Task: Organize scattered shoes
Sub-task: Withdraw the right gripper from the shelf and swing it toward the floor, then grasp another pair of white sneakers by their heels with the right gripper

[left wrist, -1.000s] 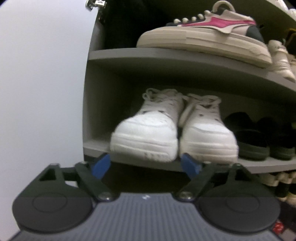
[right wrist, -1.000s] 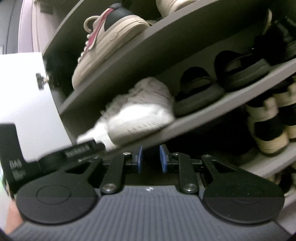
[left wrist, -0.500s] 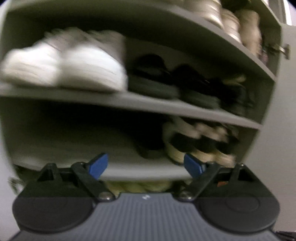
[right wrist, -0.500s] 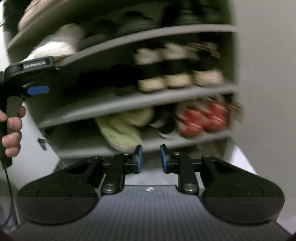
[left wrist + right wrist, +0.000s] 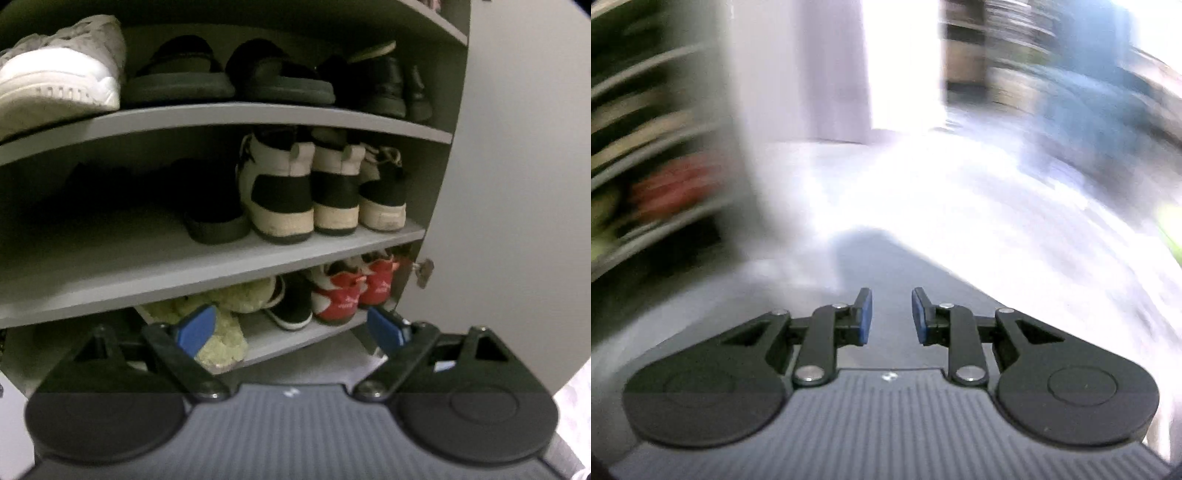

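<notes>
Item: shoe cabinet (image 5: 258, 114), grey shelves, door open at 3 o'clock.
- Top shelf: white sneaker (image 5: 62, 77) at 10 o'clock; dark sandals (image 5: 229, 77) at 12.
- Mid shelf: black/cream high-tops (image 5: 317, 188), heels out, centre; dark flat shoe beside them; left half bare.
- Low shelf: fuzzy yellow-green slippers (image 5: 221, 314) at 6 o'clock; red/white sneakers (image 5: 351, 291) at 5.
Handling (est.): slippers soft, light, squashy; pinch across upper. High-tops stiffer; take at heel collar.
Left claw (image 5: 291, 328): wide open, empty, facing low shelf.
Right claw (image 5: 889, 317): narrow gap, opening, nothing between; view blurred, floor ahead.
</notes>
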### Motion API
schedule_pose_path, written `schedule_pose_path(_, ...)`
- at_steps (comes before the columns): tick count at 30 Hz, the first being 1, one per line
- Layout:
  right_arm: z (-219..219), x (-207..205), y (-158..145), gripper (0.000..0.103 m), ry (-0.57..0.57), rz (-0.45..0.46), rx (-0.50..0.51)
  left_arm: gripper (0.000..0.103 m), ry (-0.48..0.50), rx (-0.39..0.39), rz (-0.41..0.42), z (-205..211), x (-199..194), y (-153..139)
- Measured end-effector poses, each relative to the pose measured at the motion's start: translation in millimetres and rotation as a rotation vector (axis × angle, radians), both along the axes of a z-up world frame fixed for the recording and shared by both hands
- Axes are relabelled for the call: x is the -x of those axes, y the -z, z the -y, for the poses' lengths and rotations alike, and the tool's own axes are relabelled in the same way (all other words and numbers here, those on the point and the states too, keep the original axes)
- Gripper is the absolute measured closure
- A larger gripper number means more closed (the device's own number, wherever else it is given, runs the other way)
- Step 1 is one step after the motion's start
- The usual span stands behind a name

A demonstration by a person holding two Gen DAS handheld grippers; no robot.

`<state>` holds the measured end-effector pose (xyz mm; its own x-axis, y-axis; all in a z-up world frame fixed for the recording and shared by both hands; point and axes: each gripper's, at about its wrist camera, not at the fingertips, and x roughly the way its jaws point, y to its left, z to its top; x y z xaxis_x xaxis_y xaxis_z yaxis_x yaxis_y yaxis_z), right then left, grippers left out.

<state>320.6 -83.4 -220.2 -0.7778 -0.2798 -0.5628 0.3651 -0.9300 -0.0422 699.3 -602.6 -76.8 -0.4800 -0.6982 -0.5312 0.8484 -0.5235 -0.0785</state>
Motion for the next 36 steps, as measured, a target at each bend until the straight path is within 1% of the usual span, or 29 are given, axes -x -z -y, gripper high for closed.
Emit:
schedule_pose_path(1,-25.8,15.5,13.2,0.074,0.129,-0.025,-0.029,0.013,-0.001,-0.002,0.005,-0.9,0.1,1.8)
schedule_pose_path(2,-52.0,30.9,27.4,0.073,0.251,-0.029,-0.057,0.013,0.001,-0.008,0.01,-1.1,0.6,2.3)
schedule_pose_path(3,-79.3,45.6,43.9,0.073,0.352,-0.01,-0.069,0.013,0.004,-0.016,0.014,-1.3,1.1,3.1)
schedule_pose_path(5,-117.7,64.7,71.0,0.073,0.44,0.058,-0.043,0.013,0.014,-0.028,0.016,-3.5,1.8,6.3)
schedule_pose_path(6,-132.6,72.8,82.9,0.072,0.464,0.096,-0.024,0.013,0.015,-0.025,0.02,-5.1,2.6,8.2)
schedule_pose_path(8,-145.8,84.5,102.0,0.056,0.457,0.174,0.003,0.013,0.013,-0.032,0.032,-7.4,4.0,13.4)
schedule_pose_path(9,-149.0,89.1,108.5,0.04,0.461,0.186,-0.001,0.013,0.015,-0.04,0.031,-7.8,4.0,14.2)
schedule_pose_path(10,-149.2,92.0,110.9,0.031,0.478,0.165,-0.021,0.013,0.02,-0.055,0.03,-8.2,4.3,16.0)
schedule_pose_path(11,-149.3,94.9,113.4,0.03,0.495,0.144,-0.041,0.013,0.026,-0.063,0.031,-8.8,5.1,17.4)
schedule_pose_path(12,-150.5,100.3,116.7,0.03,0.504,0.141,-0.049,0.013,0.028,-0.059,0.034,-9.1,6.3,18.2)
schedule_pose_path(15,-156.2,125.0,132.5,0.03,0.522,0.228,-0.047,0.013,0.035,-0.044,0.057,-9.6,8.7,21.7)
schedule_pose_path(16,-155.5,132.1,137.1,0.03,0.523,0.244,-0.054,0.013,0.031,-0.042,0.063,-8.3,7.3,23.9)
schedule_pose_path(18,-149.5,139.4,141.6,0.031,0.51,0.243,-0.066,0.013,0.015,-0.056,0.068,-4.7,4.9,26.8)
schedule_pose_path(19,-145.7,143.6,146.2,0.038,0.511,0.248,-0.072,0.013,0.006,-0.064,0.069,-2.9,3.4,27.9)
schedule_pose_path(21,-138.5,146.4,152.4,0.038,0.539,0.253,-0.079,0.013,-0.006,-0.071,0.067,-1.6,0.2,28.9)
schedule_pose_path(23,-137.0,143.2,150.5,0.045,0.562,0.243,-0.085,0.013,-0.02,-0.069,0.068,-1.1,-4.8,27.7)
schedule_pose_path(24,-137.3,139.7,148.5,0.065,0.575,0.232,-0.09,0.013,-0.024,-0.062,0.067,-1.5,-6.6,26.6)
schedule_pose_path(25,-138.9,135.8,146.5,0.067,0.577,0.218,-0.089,0.013,-0.025,-0.057,0.065,-1.7,-7.3,26.0)
schedule_pose_path(30,-119.2,108.9,130.4,0.069,0.477,0.119,-0.064,0.013,-0.047,-0.014,0.075,-1.9,-10.6,23.9)
schedule_pose_path(33,-88.7,85.3,114.5,0.069,0.361,0.051,-0.067,0.014,-0.056,-0.027,0.077,-0.4,-7.2,25.7)
schedule_pose_path(36,-59.3,60.3,103.7,0.069,0.253,-0.009,-0.072,0.014,-0.017,-0.013,0.071,-8.8,4.0,24.0)
